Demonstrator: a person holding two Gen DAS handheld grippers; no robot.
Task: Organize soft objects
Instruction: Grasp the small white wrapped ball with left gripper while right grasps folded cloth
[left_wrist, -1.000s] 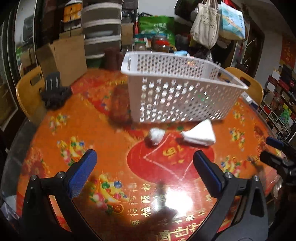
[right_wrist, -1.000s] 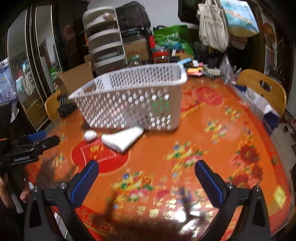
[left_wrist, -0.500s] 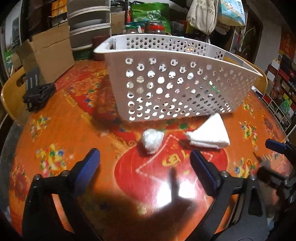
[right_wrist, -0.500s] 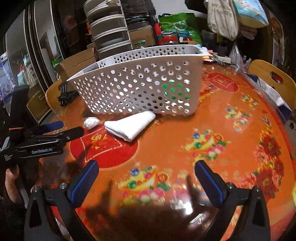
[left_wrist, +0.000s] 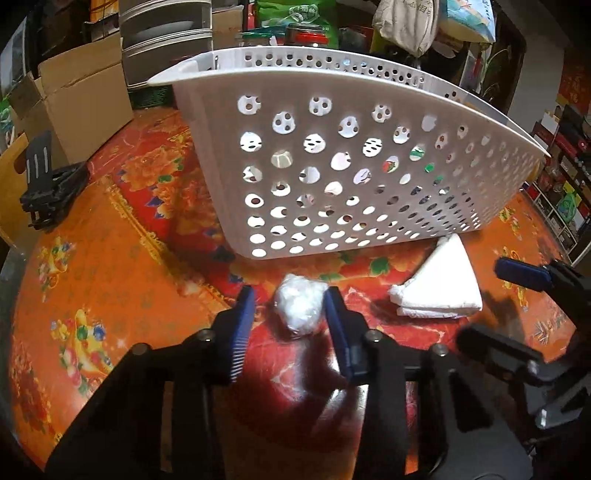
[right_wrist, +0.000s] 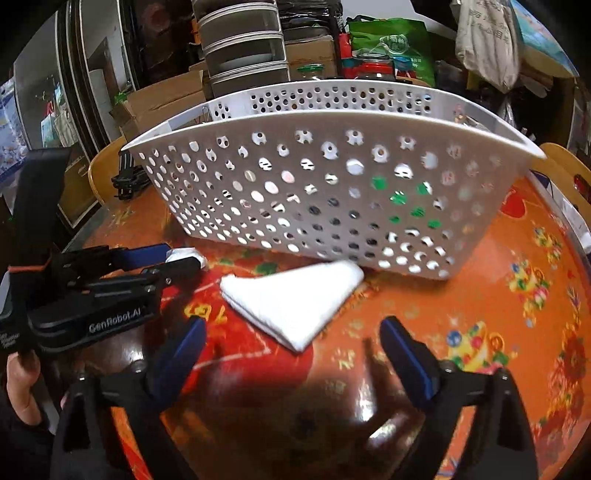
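A small crumpled white ball (left_wrist: 299, 308) lies on the red patterned table in front of the white perforated basket (left_wrist: 332, 74). My left gripper (left_wrist: 290, 306) has its jaws closing around the ball. The right pad touches it and a gap still shows at the left pad (left_wrist: 243, 317). A folded white towel (right_wrist: 291, 299) lies to the right of the ball. My right gripper (right_wrist: 291, 325) stands wide, its jaws just starting to close, with the towel's near corner between the fingertips and untouched. The left gripper (right_wrist: 181, 258) and the ball also show in the right wrist view.
The basket (right_wrist: 332, 114) stands just behind both objects and blocks the way forward. A black clip-like object (left_wrist: 48, 195) sits at the table's left edge. Cardboard boxes (left_wrist: 74, 99), stacked drawers and wooden chairs ring the table. A hand (right_wrist: 22, 387) holds the left gripper.
Both grippers have moved forward and down toward the table. The left jaws have narrowed from wide open to close around the ball. The right fingers now flank the towel's near corner.
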